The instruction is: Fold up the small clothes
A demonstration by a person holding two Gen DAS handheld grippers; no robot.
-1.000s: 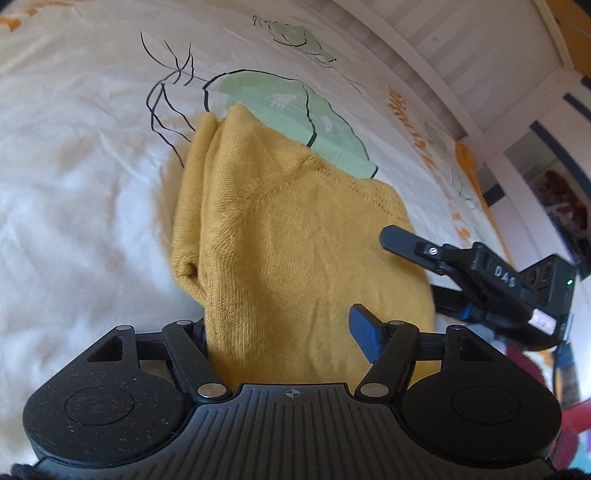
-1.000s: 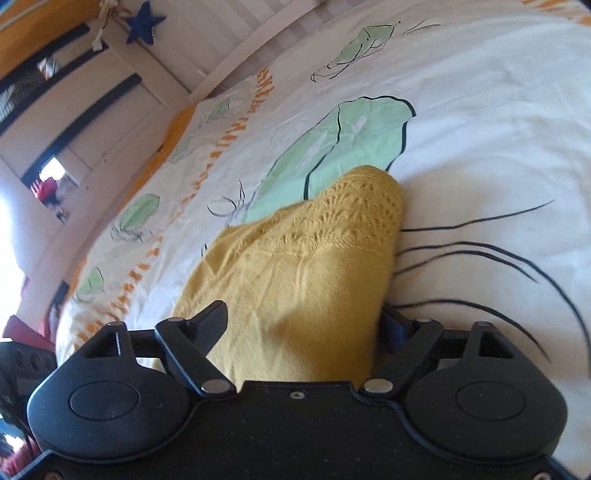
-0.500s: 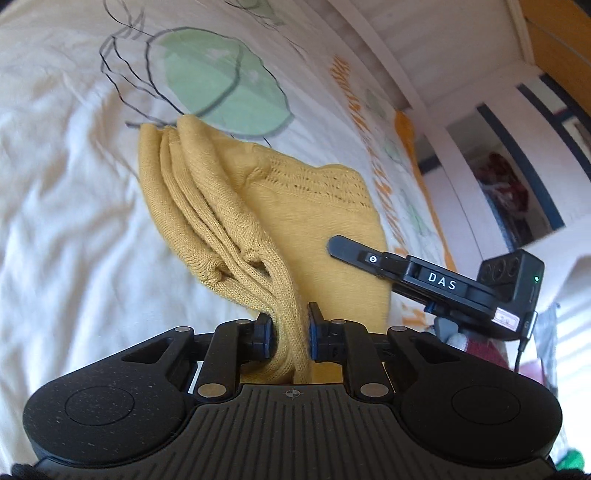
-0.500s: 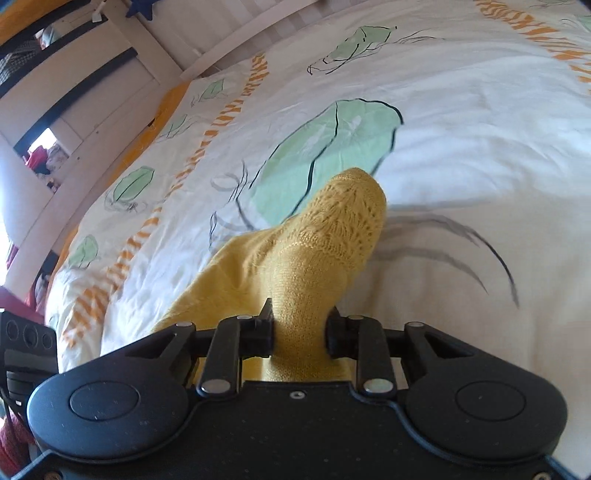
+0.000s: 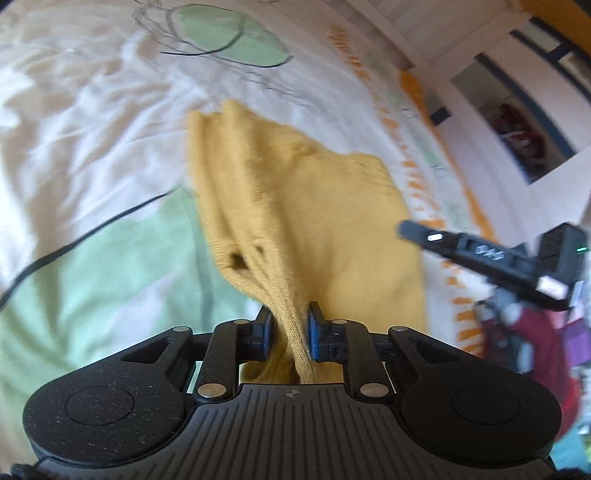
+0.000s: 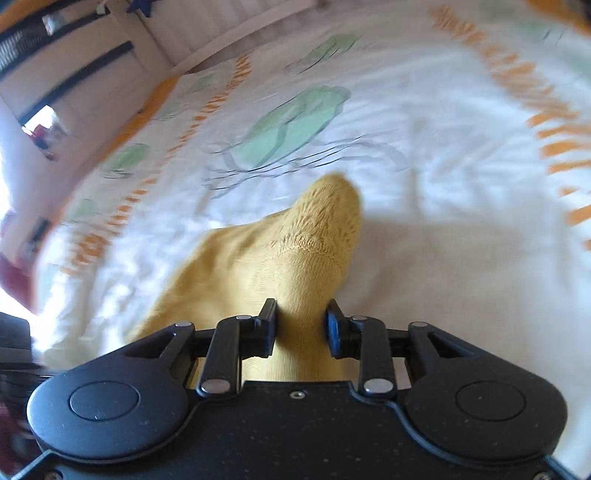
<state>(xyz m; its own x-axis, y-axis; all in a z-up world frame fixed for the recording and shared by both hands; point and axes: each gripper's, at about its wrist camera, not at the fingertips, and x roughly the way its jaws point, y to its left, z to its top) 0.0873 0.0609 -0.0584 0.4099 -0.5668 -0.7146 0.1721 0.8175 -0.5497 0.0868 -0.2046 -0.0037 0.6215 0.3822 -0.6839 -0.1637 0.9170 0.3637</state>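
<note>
A small yellow knit garment (image 5: 314,206) hangs bunched over the white printed bed cover (image 5: 92,129). My left gripper (image 5: 290,325) is shut on a gathered, ribbed edge of it, and the cloth trails away in folds. In the right wrist view, my right gripper (image 6: 301,325) pinches another thick fold of the garment (image 6: 306,240). Its jaws are opening slightly while the pads still press the knit. One finger (image 5: 436,240) of the right gripper shows at the right of the left wrist view, beside the garment.
The bed cover (image 6: 461,221) carries green leaf prints and orange dashes and is wrinkled. A white slatted bed frame (image 5: 406,29) runs along the far side. Red and dark items (image 5: 535,350) lie past the bed's right edge. Both views are motion-blurred.
Both grippers went from open around the garment to shut on it, then lifted and carried it across the bed. The green leaf print has slid away behind the garment.
</note>
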